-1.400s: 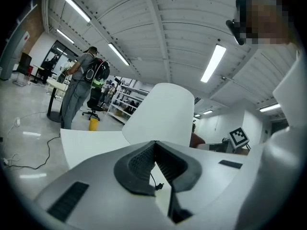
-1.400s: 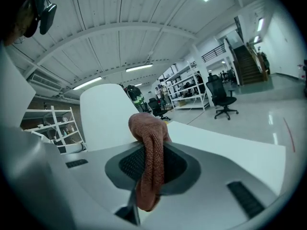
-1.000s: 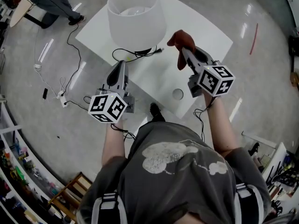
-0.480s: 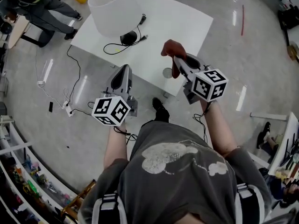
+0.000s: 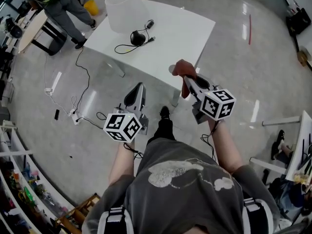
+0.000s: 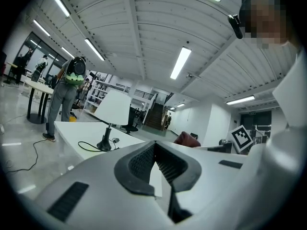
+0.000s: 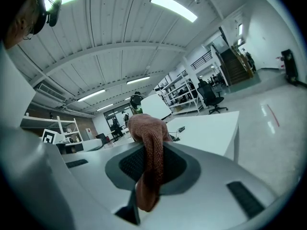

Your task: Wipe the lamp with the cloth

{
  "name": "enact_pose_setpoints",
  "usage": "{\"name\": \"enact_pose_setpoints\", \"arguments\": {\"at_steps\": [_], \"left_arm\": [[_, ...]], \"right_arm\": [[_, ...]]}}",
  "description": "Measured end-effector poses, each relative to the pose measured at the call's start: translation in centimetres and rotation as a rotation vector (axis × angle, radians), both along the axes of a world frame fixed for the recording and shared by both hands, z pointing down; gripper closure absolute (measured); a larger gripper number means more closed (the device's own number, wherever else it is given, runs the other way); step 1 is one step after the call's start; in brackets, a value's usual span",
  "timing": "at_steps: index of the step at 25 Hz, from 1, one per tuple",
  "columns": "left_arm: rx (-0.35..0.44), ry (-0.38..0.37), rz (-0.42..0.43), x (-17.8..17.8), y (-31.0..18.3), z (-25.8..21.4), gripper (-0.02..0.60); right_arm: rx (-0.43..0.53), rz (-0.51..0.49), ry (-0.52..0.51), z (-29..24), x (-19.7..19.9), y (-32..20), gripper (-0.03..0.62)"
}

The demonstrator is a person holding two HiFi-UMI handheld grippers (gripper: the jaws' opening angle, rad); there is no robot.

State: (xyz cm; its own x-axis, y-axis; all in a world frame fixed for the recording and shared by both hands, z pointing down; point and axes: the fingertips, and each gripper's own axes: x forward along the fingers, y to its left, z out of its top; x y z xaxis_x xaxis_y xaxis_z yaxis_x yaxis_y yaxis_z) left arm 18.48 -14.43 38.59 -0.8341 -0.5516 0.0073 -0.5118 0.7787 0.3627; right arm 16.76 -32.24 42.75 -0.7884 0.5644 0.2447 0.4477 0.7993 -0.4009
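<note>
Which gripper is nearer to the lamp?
Left. The left gripper is over the floor, short of the lamp; the right gripper, shut on the cloth, is at the table's near corner.

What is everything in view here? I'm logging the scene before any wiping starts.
lamp: one, white shade on a black base, far-left part of the table
table: one, white, ahead of the person
cord: one, black, looped on the table beside the lamp's base
cloth: one, reddish-brown, pinched in the right gripper, draped over its jaws
floor cable: one, black, on the floor at left
other person: one, grey trousers, standing far left
left gripper: one, grey-white, jaws together, empty, short of the table
right gripper: one, grey-white, by the table's near edge
</note>
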Motion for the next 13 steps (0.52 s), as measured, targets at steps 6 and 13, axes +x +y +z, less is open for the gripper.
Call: {"name": "enact_pose_setpoints", "arguments": {"at_steps": [6,13], "left_arm": [[0.014,-0.024,-0.019,4.3,0.8,-0.9,0.575],[0.005,-0.012,-0.008,7.1,2.7,-1.2,0.575]], "right_arm": [[-0.011,0.013,0.000,0.2,4.4,-0.2,0.536],[-0.024,0.030,-0.002,-0.3,6.5,1.2,0.536]]}}
